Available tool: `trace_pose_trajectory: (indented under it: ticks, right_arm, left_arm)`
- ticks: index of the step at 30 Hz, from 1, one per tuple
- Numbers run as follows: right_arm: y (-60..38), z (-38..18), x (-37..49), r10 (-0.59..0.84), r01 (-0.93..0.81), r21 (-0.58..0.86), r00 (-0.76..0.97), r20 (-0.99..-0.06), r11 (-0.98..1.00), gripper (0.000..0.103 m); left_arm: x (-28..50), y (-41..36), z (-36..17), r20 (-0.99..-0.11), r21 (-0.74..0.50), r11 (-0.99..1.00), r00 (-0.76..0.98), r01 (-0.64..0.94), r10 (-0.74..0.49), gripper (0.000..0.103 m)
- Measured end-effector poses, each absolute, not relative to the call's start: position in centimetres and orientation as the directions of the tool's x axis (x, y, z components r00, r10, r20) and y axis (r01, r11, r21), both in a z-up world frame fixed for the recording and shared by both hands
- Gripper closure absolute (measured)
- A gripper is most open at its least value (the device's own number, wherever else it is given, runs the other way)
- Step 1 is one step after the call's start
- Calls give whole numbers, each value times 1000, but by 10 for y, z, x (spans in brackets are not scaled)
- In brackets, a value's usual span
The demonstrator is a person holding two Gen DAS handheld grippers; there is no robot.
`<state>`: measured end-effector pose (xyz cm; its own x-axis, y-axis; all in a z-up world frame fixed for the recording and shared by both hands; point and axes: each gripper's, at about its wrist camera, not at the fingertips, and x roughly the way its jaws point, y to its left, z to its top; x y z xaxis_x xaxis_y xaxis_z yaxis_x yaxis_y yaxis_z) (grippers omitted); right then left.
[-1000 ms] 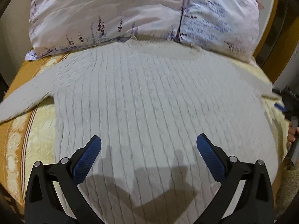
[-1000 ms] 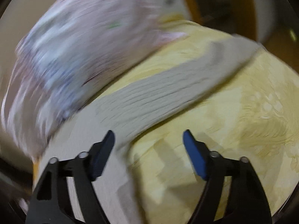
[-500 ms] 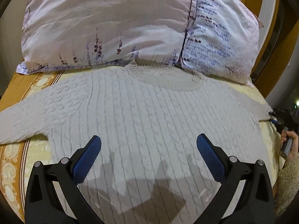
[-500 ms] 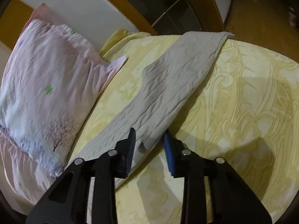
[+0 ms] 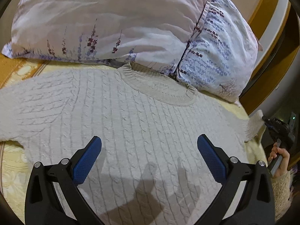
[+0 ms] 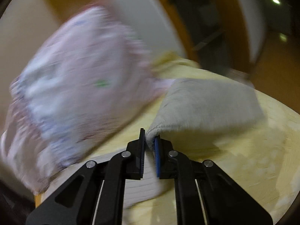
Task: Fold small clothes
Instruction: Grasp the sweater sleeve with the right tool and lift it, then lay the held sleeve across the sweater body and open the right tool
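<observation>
On the yellow bedspread (image 5: 11, 170), a cream cable-knit sweater (image 5: 131, 131) lay spread flat in the left wrist view, its collar touching a floral pillow (image 5: 120, 22), while the left gripper (image 5: 149, 151) hung above its body with jaws wide apart. At far right, a hand (image 5: 280, 161) held the other tool. In the blurred right wrist view, the right gripper (image 6: 150, 146) was clamped on the sweater's sleeve (image 6: 206, 103), lifting it off the bedspread beside the pillow.
</observation>
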<state>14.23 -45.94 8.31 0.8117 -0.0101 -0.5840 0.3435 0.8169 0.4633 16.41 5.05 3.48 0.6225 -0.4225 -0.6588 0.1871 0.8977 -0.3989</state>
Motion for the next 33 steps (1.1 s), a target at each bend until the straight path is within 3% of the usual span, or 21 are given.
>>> trace_pose_trajectory:
  ticks: [4,8,12,15,18,22,27,29,31,33]
  right_arm:
    - [-379,89,162,206,119,490,804,-558,864,94]
    - [-300,62,174,383,-37,502,697,-607,864,94]
    - [-253,20,176,417,-62,473,584,-697,879,93]
    - [-250,4,175,430,-30,494,541,-722,869,87]
    - [-275,2,165,472,35,588,559,-682,808,63]
    - [-310,11,163,417,143,629,634,-651,764,51]
    - [-360,8,163,298,314,625,672,-678,715,52]
    - [-365,8,169,249,352,601,676,-693,718,63]
    - [-368,13,176,183,374,544,673,-716,752,87]
    - [-359,23,180,153,346,506,688,-709,790,93]
  left_arm:
    - [166,51,35,-646,-429,883,617,192,-449,1]
    - [165,49,37,-627,-461,862,610,211,-485,1]
    - [167,45,37,-611,-497,838,594,226,-523,1]
    - [169,41,36,-606,-522,821,576,233,-549,1]
    - [172,35,34,-599,-551,798,549,245,-583,4]
    - [177,25,33,-591,-584,769,513,260,-622,9]
    - [179,25,33,-582,-595,760,511,263,-633,9]
    - [179,30,32,-582,-595,762,517,256,-628,10]
    - [180,39,32,-582,-600,764,526,238,-621,12]
    - [182,48,32,-574,-617,755,530,222,-625,17]
